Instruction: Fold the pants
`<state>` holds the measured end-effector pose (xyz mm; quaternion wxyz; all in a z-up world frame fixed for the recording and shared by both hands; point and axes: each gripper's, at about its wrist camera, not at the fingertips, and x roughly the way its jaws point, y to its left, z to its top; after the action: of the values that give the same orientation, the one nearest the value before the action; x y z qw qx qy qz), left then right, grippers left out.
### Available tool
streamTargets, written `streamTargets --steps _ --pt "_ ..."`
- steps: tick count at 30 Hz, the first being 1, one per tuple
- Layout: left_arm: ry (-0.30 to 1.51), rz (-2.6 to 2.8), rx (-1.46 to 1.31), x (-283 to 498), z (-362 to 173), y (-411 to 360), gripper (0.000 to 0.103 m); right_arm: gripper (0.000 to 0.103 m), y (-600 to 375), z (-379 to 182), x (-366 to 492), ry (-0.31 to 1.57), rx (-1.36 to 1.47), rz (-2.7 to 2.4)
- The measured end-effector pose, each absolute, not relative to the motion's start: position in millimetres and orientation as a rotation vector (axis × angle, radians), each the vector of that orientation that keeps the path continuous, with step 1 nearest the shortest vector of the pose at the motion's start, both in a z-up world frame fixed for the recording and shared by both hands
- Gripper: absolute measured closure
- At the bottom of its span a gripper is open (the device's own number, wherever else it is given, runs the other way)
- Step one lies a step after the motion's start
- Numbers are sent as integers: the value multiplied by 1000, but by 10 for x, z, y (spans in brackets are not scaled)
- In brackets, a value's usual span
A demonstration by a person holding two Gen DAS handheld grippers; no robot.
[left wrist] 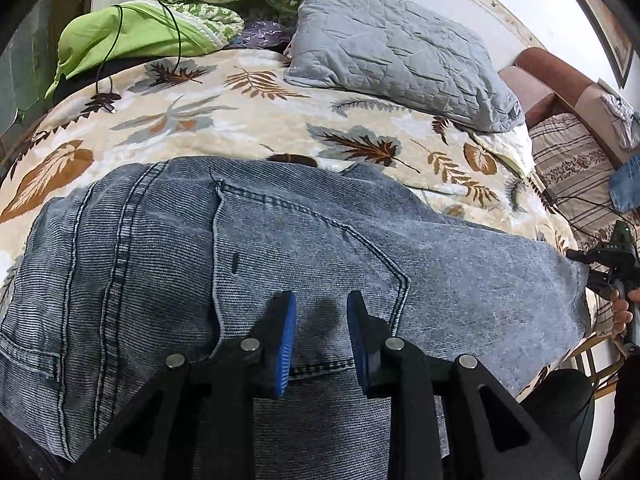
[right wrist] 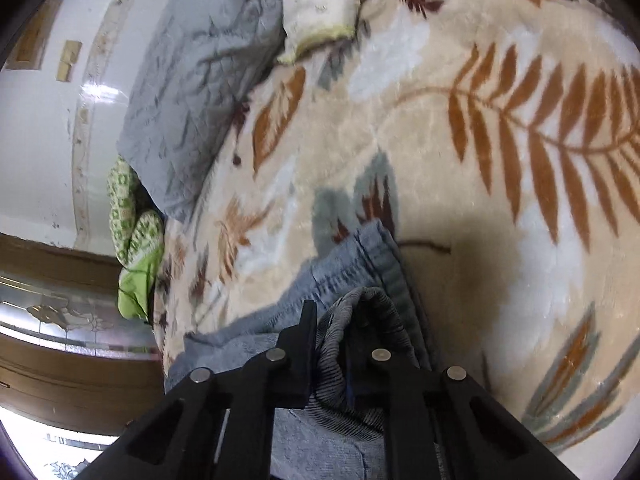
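Note:
Blue-grey jeans [left wrist: 280, 248] lie spread on the leaf-print blanket, back pocket up. My left gripper [left wrist: 322, 320] hangs just over the waistband, and its blue pads [left wrist: 286, 344] stand a narrow gap apart with flat denim showing between them. The right gripper [right wrist: 332, 320] is shut on a bunched fold of the jeans leg hem [right wrist: 360, 304]. In the left wrist view that same right gripper [left wrist: 600, 270], held by a hand [left wrist: 622, 312], sits at the far end of the leg.
A grey quilted pillow [left wrist: 400, 52] and a green patterned cover [left wrist: 168, 20] lie at the head of the bed. A thin black cable [left wrist: 176, 40] trails over the blanket [left wrist: 248, 120]. A striped cushion [left wrist: 572, 164] sits on a seat beside the bed.

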<state>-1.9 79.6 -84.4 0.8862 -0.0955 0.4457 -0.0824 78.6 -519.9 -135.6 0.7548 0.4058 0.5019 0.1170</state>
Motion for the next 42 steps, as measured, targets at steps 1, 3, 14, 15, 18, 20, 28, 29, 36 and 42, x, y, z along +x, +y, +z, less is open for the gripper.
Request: streamTargets --steps 1,3,14,15,18,20,28,29,36,42 --pt "924 -168 -200 -19 -843 799 77 91 -5229 -1319 788 1059 903 258" --pt "915 -159 -202 -19 -839 801 77 92 -5285 -1277 791 1012 934 255" --pt "889 -131 -192 -8 -833 789 77 93 -5403 -1134 783 858 913 187" --pt "885 -130 -191 -12 -825 787 77 93 -5361 -1068 762 849 882 192" --pt "878 -125 -209 -10 -813 804 77 93 -5051 -769 678 851 662 175" --pt "874 -124 -219 -9 -806 814 77 93 -4778 -643 637 871 513 178" --pt "877 -133 -213 -37 -810 808 77 93 -4170 -584 590 852 274 76" --pt "878 -133 -214 -38 -814 811 77 93 -4103 -617 612 865 259 90" --pt "875 -152 -207 -36 -807 755 77 92 -3115 -859 830 1068 334 550" --pt "857 -187 -106 -96 -781 595 77 92 -2292 -922 1100 1159 218 675"
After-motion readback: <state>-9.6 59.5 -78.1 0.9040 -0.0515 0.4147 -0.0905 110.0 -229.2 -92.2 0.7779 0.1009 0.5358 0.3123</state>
